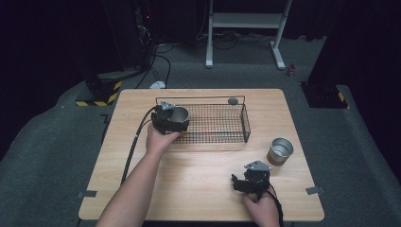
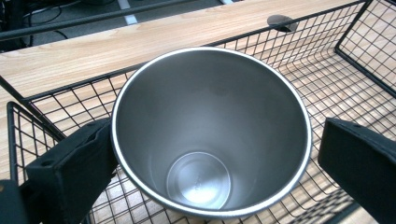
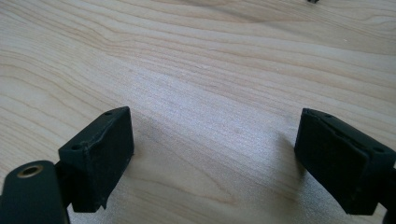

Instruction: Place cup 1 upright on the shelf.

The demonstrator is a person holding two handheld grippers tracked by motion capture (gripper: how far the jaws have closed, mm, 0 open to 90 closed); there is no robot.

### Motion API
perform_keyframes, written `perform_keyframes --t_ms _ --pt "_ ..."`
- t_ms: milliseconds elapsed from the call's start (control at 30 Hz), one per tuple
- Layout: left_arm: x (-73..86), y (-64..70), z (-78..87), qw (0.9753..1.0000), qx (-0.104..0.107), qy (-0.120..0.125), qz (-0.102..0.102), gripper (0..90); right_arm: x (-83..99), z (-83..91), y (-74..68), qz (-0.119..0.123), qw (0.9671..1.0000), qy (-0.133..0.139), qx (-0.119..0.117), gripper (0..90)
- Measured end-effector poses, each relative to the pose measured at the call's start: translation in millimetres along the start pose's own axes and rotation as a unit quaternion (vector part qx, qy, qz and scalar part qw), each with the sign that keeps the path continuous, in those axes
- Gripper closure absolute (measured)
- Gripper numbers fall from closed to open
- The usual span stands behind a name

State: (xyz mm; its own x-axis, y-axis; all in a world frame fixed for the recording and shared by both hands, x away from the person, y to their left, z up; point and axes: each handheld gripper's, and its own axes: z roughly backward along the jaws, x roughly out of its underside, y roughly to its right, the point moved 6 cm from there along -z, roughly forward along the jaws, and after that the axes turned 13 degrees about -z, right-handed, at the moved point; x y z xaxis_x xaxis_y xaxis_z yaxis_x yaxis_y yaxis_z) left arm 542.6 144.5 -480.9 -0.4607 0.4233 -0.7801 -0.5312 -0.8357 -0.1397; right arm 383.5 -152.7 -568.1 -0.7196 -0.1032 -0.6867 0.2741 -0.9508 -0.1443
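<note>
An empty steel cup (image 2: 210, 135) stands upright in the left end of a black wire basket (image 1: 246, 124) at the back middle of the wooden table. My left gripper (image 1: 173, 121) is open around that cup (image 1: 179, 114): in the left gripper view (image 2: 217, 154) the left jaw touches its rim and the right jaw stands a small gap away. A second steel cup (image 1: 281, 150) stands upright on the table, right of the basket. My right gripper (image 1: 242, 182) hovers open over bare wood (image 3: 215, 149) near the front edge, left of and nearer than that second cup.
A small dark round disc (image 1: 232, 100) lies on the table just behind the basket's back rail (image 2: 280, 21). The rest of the basket floor (image 2: 345, 93) is bare wire. A white metal stand (image 1: 246, 21) and cables sit on the floor beyond the table.
</note>
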Motion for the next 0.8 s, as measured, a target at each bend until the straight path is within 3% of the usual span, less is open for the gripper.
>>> perform_keyframes --t_ms 800 --pt "14.9 0.5 31.6 0.9996 0.010 0.025 0.002 0.0 0.0 0.0 0.0 0.000 1.0000 0.000 0.000 11.4"
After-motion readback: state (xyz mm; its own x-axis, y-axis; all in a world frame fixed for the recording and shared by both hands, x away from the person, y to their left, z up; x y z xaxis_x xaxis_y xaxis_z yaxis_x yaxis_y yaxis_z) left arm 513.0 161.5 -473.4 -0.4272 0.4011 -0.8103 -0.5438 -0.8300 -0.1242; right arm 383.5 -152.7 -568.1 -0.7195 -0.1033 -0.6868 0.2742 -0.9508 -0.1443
